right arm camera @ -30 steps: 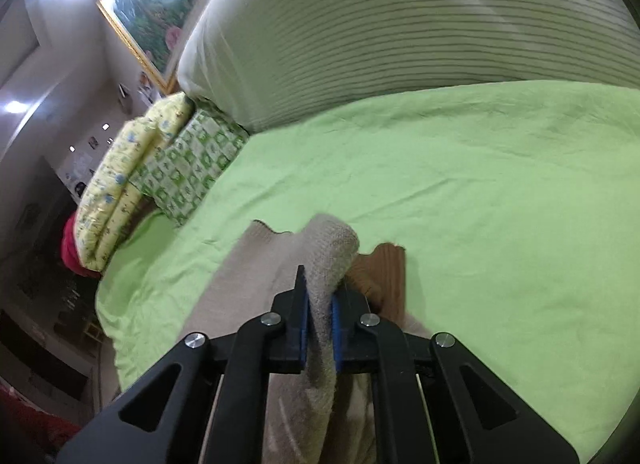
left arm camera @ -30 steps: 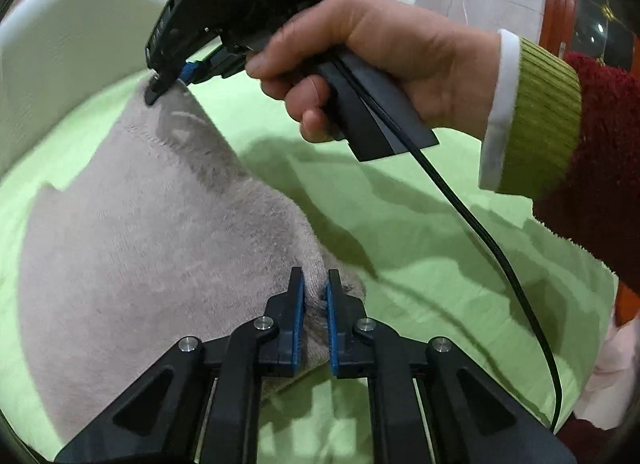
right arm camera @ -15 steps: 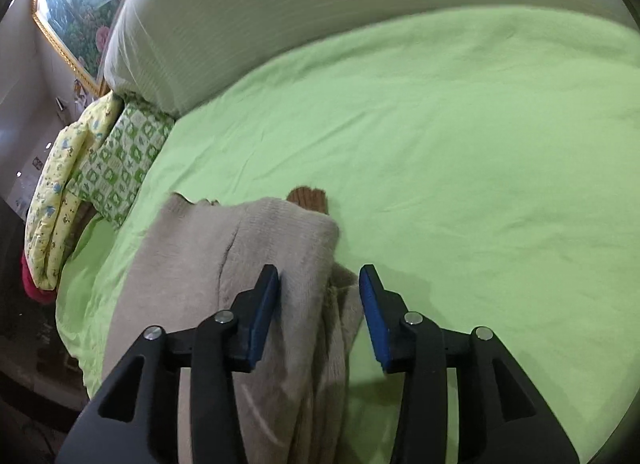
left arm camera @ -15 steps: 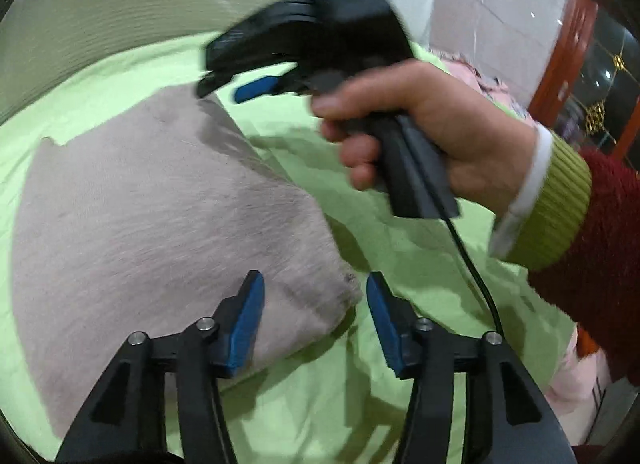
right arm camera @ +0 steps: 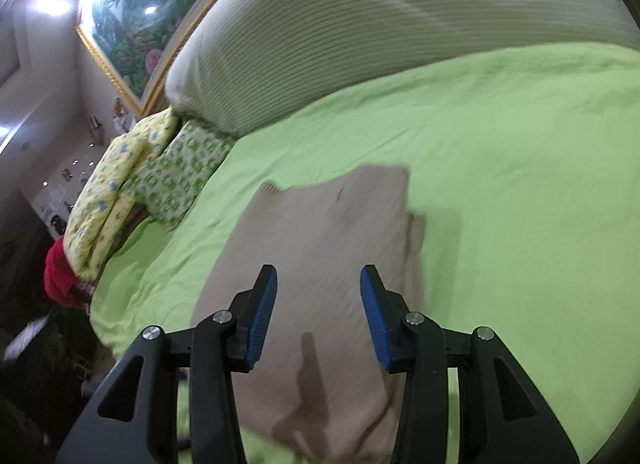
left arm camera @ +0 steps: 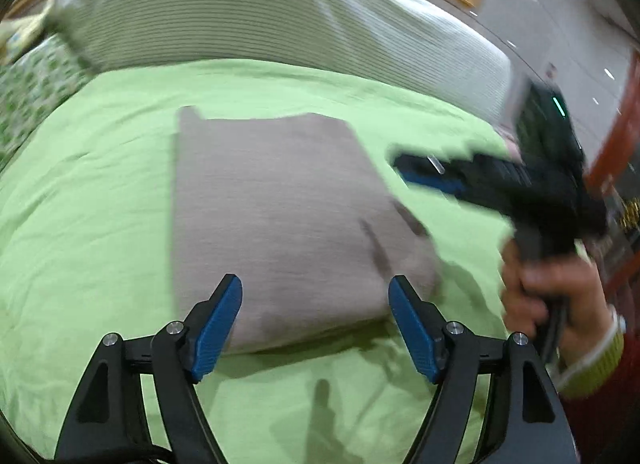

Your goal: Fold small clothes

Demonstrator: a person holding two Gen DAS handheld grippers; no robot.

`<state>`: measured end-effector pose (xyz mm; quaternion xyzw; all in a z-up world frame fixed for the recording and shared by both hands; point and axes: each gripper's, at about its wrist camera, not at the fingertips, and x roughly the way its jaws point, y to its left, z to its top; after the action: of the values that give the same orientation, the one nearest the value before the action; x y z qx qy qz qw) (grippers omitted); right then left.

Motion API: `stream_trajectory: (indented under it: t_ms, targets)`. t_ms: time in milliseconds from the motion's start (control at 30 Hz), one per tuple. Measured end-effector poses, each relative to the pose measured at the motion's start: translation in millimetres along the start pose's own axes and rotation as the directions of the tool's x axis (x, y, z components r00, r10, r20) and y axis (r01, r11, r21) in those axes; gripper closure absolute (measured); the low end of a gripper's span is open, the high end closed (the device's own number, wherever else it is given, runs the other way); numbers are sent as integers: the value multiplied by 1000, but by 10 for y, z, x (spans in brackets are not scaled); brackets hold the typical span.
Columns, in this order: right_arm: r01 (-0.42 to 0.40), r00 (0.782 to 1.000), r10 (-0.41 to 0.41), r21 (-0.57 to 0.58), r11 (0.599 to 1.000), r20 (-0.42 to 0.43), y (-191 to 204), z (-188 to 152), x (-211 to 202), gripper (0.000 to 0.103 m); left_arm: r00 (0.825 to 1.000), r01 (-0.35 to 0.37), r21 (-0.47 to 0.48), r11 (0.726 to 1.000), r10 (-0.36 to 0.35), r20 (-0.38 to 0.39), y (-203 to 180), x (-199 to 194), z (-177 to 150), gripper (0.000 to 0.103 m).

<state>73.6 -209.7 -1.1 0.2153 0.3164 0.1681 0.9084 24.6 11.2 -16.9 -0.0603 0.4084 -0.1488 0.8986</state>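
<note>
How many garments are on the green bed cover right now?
1: a folded beige knit garment, lying flat mid-cover just beyond both open grippers. Anything tucked under it can't be seen.

Your left gripper (left arm camera: 315, 322) has matte black, angular fingers with triangular cut-outs, silver round screws at the joints, and ribbed blue pads (left arm camera: 218, 322) on the inner faces. Your right gripper (right arm camera: 319, 316) is built the same: black arms, silver screws, blue ribbed pads (right arm camera: 262, 316), with a black pistol-style handle and a small green light on its body. On your right hand (left arm camera: 554, 304) you wear a dark red sleeve with a yellow-green ribbed cuff and a white edge.
</note>
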Motion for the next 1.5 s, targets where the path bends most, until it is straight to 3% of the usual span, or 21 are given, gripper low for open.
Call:
stream_trajectory:
  t_ms: [200,233,367,700,1033,1333,1400,1433,1500]
  targets:
    - [44,996,-41,37,998,-79,-68,-328,125,58,996,-84,-168,982,83,-14,504,213,170,27]
    - [67,994,-63,41,997,-87,-106,-367,153,58,993,-115,-175,978,110,-35,510,150,55,29]
    - [113,987,-109,31,993,-117,-205,-471,245,60,986,-150,-171,974,134,-101,571,371,2,28]
    - [178,982,-178,-2,984,-60,-17,-484,49,58,982,-167,-142,976,151,-116,584,507,20,26]
    - [239,971,-239,-93,967,16,232,-391,-91,58,976,-215,-90,973,212,-41,434,294,332,25]
    - [256,967,-254,-118,960,25,215,-43,252,58,954,-297,-43,954,294,-59,462,715,713,24]
    - [299,953,-302,-144,943,0,162,5,405,58,953,-296,-53,954,292,-79,525,837,738,23]
    - [325,943,-332,-148,934,-25,109,4,489,58,936,-340,-97,936,325,-138,556,878,728,23]
    - [335,936,-346,-134,933,-66,-10,-30,590,58,942,-316,-116,942,297,-155,625,963,693,23]
